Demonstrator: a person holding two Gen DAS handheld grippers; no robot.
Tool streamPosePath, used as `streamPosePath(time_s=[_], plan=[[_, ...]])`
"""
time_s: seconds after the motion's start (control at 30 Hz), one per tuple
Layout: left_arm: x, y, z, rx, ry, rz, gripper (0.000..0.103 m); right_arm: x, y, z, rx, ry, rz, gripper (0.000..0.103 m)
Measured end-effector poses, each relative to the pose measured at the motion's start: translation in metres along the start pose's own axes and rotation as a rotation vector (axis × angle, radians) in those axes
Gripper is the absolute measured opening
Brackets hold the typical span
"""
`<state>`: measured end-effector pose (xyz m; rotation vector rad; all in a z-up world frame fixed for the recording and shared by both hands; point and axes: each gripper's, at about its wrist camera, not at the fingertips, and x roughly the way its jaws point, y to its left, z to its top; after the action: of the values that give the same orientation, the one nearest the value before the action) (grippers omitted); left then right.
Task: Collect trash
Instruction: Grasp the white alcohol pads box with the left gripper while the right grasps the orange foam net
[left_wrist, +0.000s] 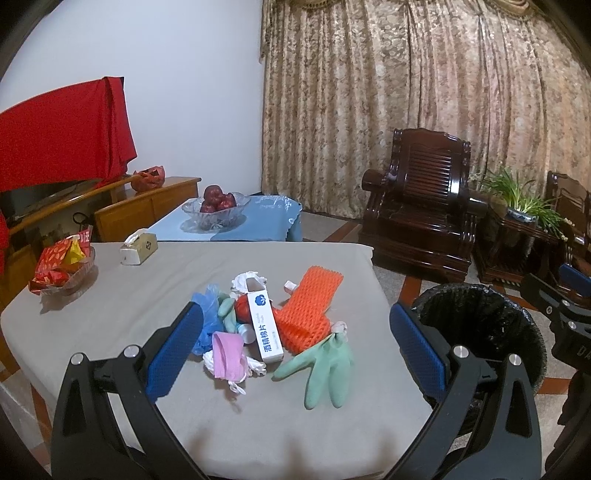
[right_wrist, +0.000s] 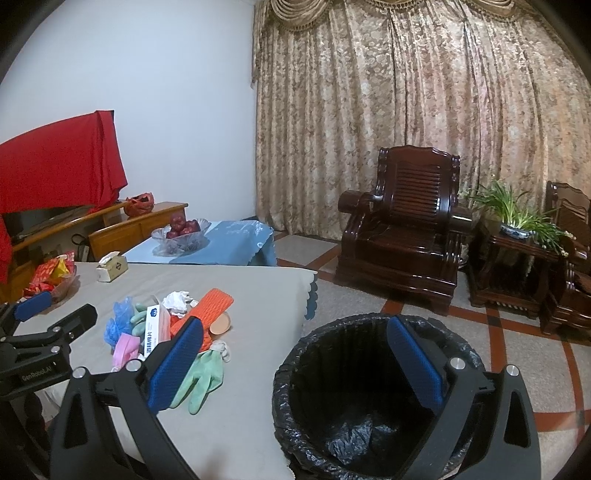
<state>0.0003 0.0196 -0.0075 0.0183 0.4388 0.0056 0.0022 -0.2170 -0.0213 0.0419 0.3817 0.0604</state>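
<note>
A pile of trash lies on the grey-covered table (left_wrist: 110, 321): a white box (left_wrist: 265, 325), an orange foam net (left_wrist: 310, 314), a green rubber glove (left_wrist: 325, 365), a pink wrapper (left_wrist: 229, 354), blue plastic (left_wrist: 208, 314) and crumpled white paper (left_wrist: 247, 280). My left gripper (left_wrist: 295, 350) is open and empty, above the near side of the pile. My right gripper (right_wrist: 295, 362) is open and empty, above the near rim of the black-lined trash bin (right_wrist: 369, 406), which stands on the floor right of the table. The pile shows in the right wrist view, with the glove (right_wrist: 199, 380) nearest.
A tissue box (left_wrist: 138, 247) and a dish of red snack packets (left_wrist: 62, 269) sit at the table's far left. Beyond is a blue-covered table with a glass bowl of apples (left_wrist: 216, 206). A dark wooden armchair (left_wrist: 417, 218) and a potted plant (left_wrist: 517, 199) stand at right.
</note>
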Motion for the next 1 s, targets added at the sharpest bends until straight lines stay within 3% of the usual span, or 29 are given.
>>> streamPosePath(time_s=[0.2,0.37,0.6,0.73,1.0], plan=[[0.015,0.007,-0.002,-0.009,0.017,0.015,0.098,0.010,0.009,0.003,-0.005,0.019,0.018,0.097],[0.036,0.032,-0.005,-0.022,0.033,0.073,0.098,0.036,0.021,0.008,-0.010,0.040,0.052,0.097],[0.073,0.084,-0.010,-0.039,0.035,0.199,0.098,0.095,0.054,0.003,-0.014,0.102,0.113,0.097],[0.090,0.104,-0.010,-0.054,0.038,0.230,0.098,0.140,0.080,-0.003,-0.040,0.157,0.126,0.095],[0.125,0.119,-0.011,-0.067,0.071,0.222,0.098,0.209,0.112,-0.019,-0.048,0.275,0.154,0.088]])
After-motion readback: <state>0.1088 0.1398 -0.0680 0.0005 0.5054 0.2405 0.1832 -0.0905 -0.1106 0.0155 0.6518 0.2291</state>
